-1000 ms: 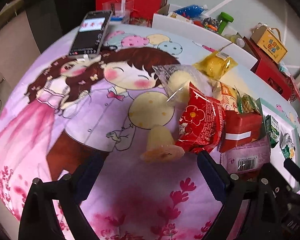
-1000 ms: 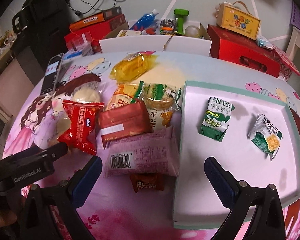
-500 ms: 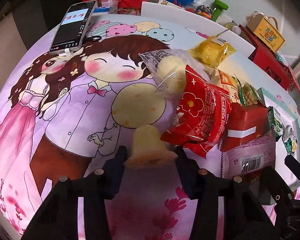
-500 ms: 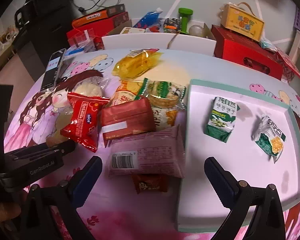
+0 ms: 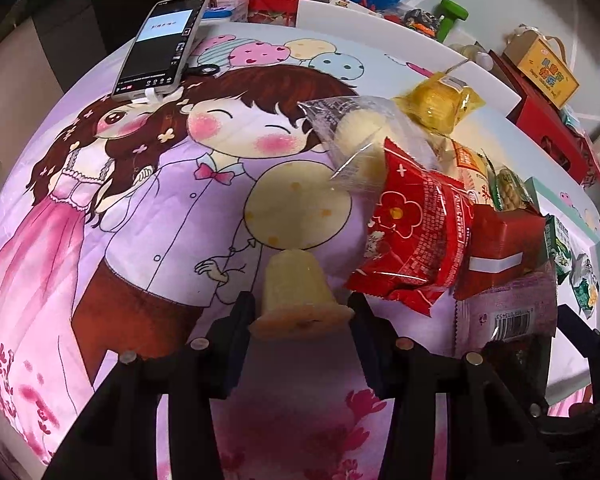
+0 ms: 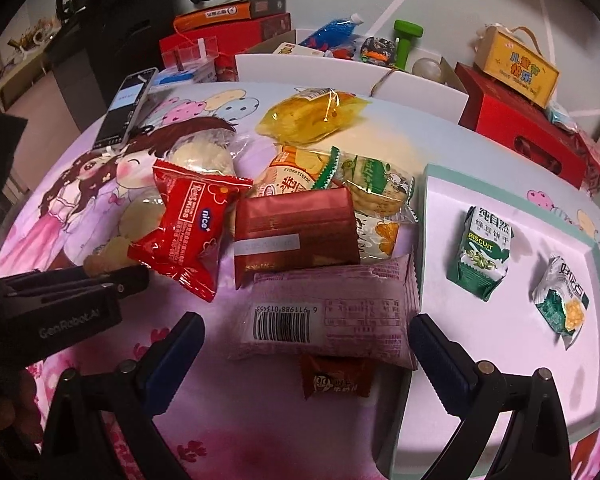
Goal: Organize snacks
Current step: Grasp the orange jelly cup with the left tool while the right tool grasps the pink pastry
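A pale yellow jelly cup (image 5: 296, 292) lies on its side between my left gripper's (image 5: 300, 316) pads, and the gripper is shut on its rim. In the right wrist view that gripper (image 6: 60, 292) sits at the left edge, beside a red "nice" packet (image 6: 188, 228). A pile of snacks fills the middle: a dark red packet (image 6: 296, 232), a pink barcode packet (image 6: 324, 316), a yellow bag (image 6: 312, 116) and a small brown candy (image 6: 336, 380). My right gripper (image 6: 304, 328) stands open, low over the pink packet. The white tray (image 6: 500, 340) on the right holds two green biscuit packs (image 6: 482, 252).
A phone (image 5: 160, 46) lies at the far left of the cartoon-print tablecloth (image 5: 140, 240). Red boxes (image 6: 520, 128), a yellow carton (image 6: 516, 64) and a white bin of clutter (image 6: 340, 68) line the back edge.
My left gripper went from open around the jelly cup to shut on it, then tilted slightly. The right gripper edged a little closer to the pile, staying open.
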Motion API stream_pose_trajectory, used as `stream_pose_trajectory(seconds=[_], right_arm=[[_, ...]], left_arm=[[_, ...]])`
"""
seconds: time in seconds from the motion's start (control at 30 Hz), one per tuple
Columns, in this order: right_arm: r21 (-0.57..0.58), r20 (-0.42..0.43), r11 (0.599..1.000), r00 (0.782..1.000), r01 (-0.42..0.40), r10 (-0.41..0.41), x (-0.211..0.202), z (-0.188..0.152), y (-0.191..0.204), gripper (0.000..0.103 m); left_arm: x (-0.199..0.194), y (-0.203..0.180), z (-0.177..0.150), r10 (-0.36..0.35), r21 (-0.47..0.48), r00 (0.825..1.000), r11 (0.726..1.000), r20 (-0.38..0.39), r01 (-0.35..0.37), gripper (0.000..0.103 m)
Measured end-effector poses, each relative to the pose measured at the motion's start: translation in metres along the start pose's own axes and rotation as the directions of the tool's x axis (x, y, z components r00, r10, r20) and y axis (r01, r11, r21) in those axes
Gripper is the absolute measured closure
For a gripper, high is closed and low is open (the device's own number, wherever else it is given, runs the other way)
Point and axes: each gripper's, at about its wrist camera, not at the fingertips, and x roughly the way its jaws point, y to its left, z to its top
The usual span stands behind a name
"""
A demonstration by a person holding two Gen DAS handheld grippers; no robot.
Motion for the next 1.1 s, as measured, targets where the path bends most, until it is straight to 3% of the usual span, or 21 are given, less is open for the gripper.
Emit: stream_pose_trajectory(seconds=[0.43,0.87,1.1], right_arm=[[-0.014,-0.001,0.998,0.998,-0.066,0.066,-0.001,-0.001,0.006,0.0],[-0.046,-0.017,0.998,0.999,0.035,-0.036,0.023,-0.002,0.011,0.001],[-0.051,-0.006,0.996,0.997,0.079,-0.079,0.023,-0.003,0.011,0.015]], left_arm=[[0.0,0.006,0.001,0.003,-0.006,1.0,1.0,-0.003,-0.003,0.053],[0.002,0.003,0.0,0.005,-0.007,1.0,1.0,-0.004,-0.005,0.053],[0.005,0.002,0.0,0.005,-0.008,1.0,1.0,-0.004,-0.005,0.053]])
